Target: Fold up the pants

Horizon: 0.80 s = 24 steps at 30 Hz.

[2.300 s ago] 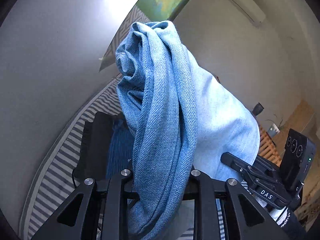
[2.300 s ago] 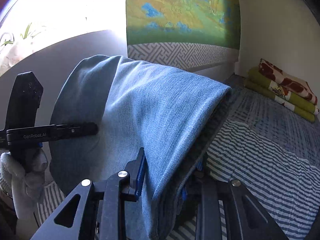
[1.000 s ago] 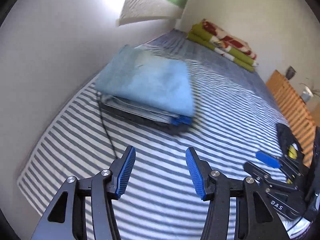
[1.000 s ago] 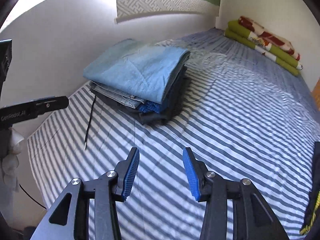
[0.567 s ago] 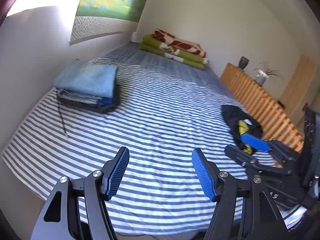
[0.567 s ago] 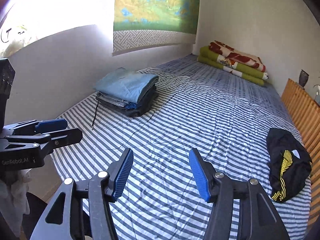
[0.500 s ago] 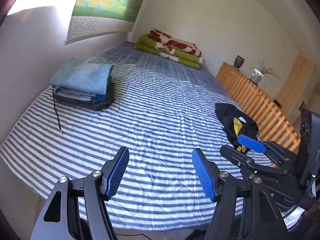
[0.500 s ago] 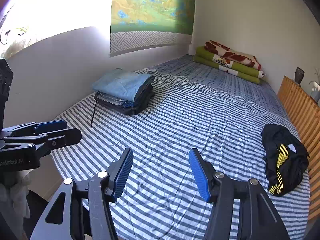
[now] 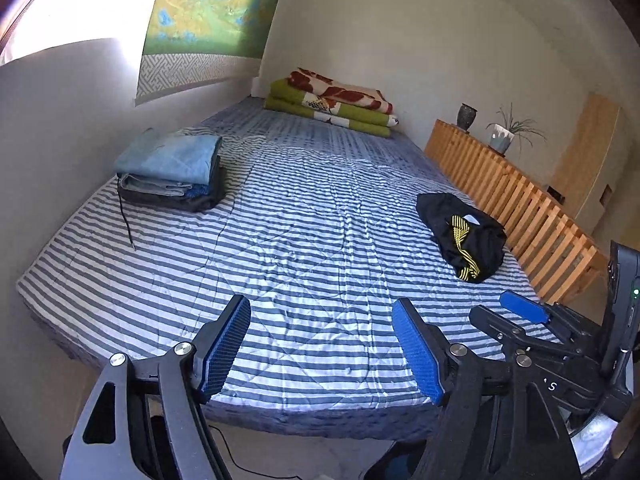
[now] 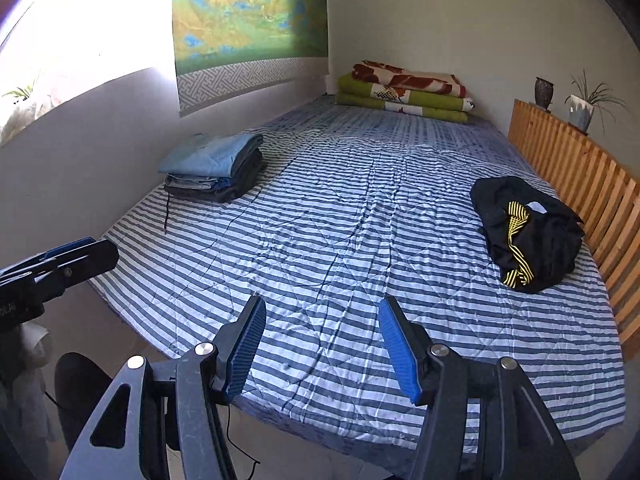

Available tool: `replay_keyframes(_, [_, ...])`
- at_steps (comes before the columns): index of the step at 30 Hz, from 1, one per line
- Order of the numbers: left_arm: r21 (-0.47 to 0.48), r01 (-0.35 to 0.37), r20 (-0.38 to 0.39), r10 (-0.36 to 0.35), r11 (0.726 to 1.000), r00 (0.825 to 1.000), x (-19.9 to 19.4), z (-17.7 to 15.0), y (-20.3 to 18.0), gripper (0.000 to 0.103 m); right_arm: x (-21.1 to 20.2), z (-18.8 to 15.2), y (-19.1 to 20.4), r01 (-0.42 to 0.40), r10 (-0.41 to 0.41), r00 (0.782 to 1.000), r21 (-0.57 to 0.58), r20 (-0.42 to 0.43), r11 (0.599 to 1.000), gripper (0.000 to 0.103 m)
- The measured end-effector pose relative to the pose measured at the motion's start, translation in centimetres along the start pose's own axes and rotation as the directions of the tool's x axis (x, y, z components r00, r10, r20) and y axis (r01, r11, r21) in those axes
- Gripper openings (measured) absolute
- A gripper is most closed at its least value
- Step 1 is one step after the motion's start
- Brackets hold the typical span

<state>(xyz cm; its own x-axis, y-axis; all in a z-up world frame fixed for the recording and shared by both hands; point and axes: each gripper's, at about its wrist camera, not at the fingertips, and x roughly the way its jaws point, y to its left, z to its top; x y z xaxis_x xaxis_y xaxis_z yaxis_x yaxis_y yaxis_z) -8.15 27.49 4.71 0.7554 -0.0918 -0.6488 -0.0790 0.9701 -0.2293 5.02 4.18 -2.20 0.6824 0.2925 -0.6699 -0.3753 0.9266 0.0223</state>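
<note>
I hold the left gripper (image 9: 320,344) and right gripper (image 10: 322,346) empty, fingers just spread apart, ready for the crumpled black pants (image 10: 528,232) lying unfolded near the bed's (image 10: 320,220) right edge.

Bed (image 9: 320,264) with a grey-and-white striped quilt (image 10: 344,240), set against a pale wall (image 9: 72,128) on its left; at its head lay a folded blanket (image 9: 332,104) in green with a red-and-cream layer on top. On the wall above hung a landscape scroll (image 10: 248,12) in green, yellow and blue with a patterned grey lower border. Along the right side stood a slatted wooden rail (image 9: 516,200), and on its top a dark vase (image 9: 467,115) beside a potted plant (image 9: 505,133) in a white pot, with a light wooden cabinet (image 9: 588,168) beyond.
</note>
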Motion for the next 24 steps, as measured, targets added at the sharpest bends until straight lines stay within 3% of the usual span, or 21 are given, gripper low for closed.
replay_keyframes(8, [0.012,-0.113,0.018,0.112,0.994,0.993,-1.9,-1.5,0.6,0.077,-0.4,-1.1,0.1,0.012,-0.012,1.000,-0.013,0.004,1.000,0.058])
replay_keyframes(17, [0.003,-0.122,-0.032,0.122,0.993,0.992,1.1,-1.9,3.0,0.077,2.6,-1.3,-0.1,0.033,-0.033,0.999,0.017,-0.025,0.999,0.058])
replay_keyframes(24, [-0.021,-0.091,-0.078,0.090,0.996,0.993,3.5,-2.0,4.4,0.077,5.0,-1.8,0.0,0.070,-0.069,0.995,0.011,-0.073,0.998,0.058])
